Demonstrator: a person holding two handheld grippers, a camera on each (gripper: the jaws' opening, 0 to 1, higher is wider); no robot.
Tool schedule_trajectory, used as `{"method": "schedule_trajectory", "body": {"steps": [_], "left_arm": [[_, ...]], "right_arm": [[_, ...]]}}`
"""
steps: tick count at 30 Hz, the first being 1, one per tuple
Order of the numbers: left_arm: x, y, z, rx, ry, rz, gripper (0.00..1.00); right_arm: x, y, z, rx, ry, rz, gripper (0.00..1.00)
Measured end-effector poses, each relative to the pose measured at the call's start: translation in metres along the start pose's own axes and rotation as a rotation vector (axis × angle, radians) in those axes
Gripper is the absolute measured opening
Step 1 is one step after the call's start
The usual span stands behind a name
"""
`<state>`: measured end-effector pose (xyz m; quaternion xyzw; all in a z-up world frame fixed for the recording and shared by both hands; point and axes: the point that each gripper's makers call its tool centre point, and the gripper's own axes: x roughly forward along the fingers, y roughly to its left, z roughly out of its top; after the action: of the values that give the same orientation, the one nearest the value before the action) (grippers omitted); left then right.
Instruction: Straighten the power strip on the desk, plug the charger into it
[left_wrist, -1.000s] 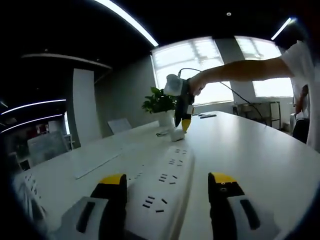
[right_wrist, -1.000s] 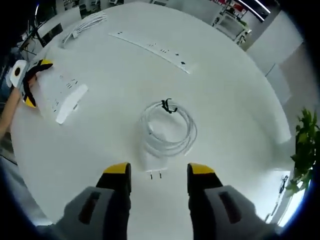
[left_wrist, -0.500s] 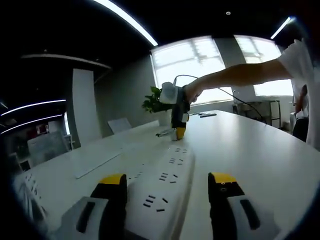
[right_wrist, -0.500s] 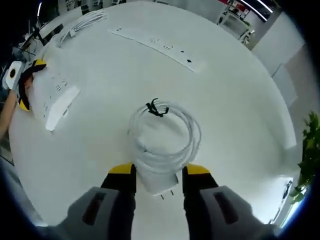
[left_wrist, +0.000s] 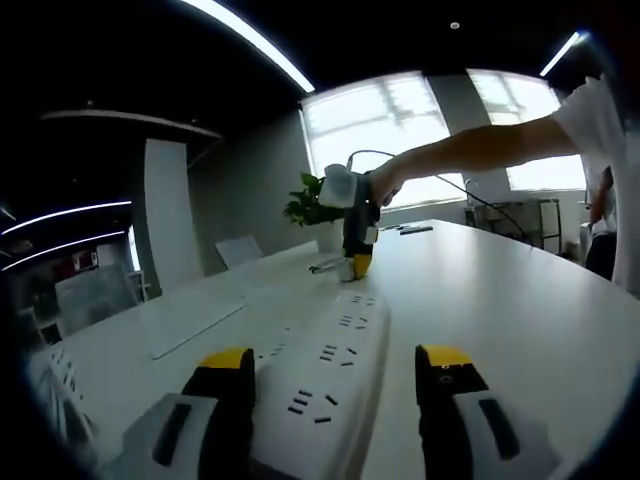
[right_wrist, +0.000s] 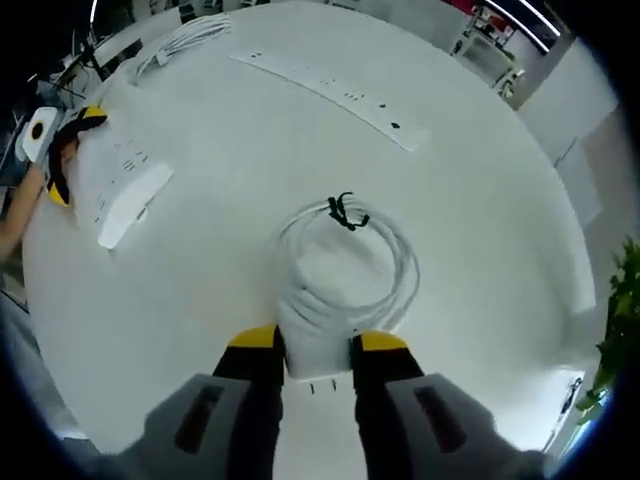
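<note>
Charger sits lower centre of my right gripper view, clamped between the right gripper jaws, prongs showing below, its coiled cable lying above it on the desk. Strip runs up from bottom centre of my left gripper view between the left gripper jaws, which stand spread apart, not touching it. Second strip lies at upper centre of the right gripper view. Plant stands behind.

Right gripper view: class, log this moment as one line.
right tool: shut on charger | left tool: open, astride power strip | plug: not yet in
</note>
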<state>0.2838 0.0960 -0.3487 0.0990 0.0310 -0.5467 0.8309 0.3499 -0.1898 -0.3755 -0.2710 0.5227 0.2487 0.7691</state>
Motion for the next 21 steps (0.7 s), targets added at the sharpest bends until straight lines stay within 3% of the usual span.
{"method": "schedule_trajectory", "body": {"steps": [11,15,21], "left_arm": [[0.0,0.0,0.0,0.0,-0.002,0.0,0.67],[0.0,0.001,0.0,0.002,-0.002,0.001,0.67],[0.0,0.001,0.0,0.004,-0.002,0.002,0.67]], "right_arm": [[-0.001,-0.009,0.008,-0.015,-0.154,-0.041,0.25],[-0.001,-0.012,0.012,0.059,-0.24,-0.027,0.25],[-0.004,-0.011,0.009,0.131,-0.307,0.01,0.24]]}}
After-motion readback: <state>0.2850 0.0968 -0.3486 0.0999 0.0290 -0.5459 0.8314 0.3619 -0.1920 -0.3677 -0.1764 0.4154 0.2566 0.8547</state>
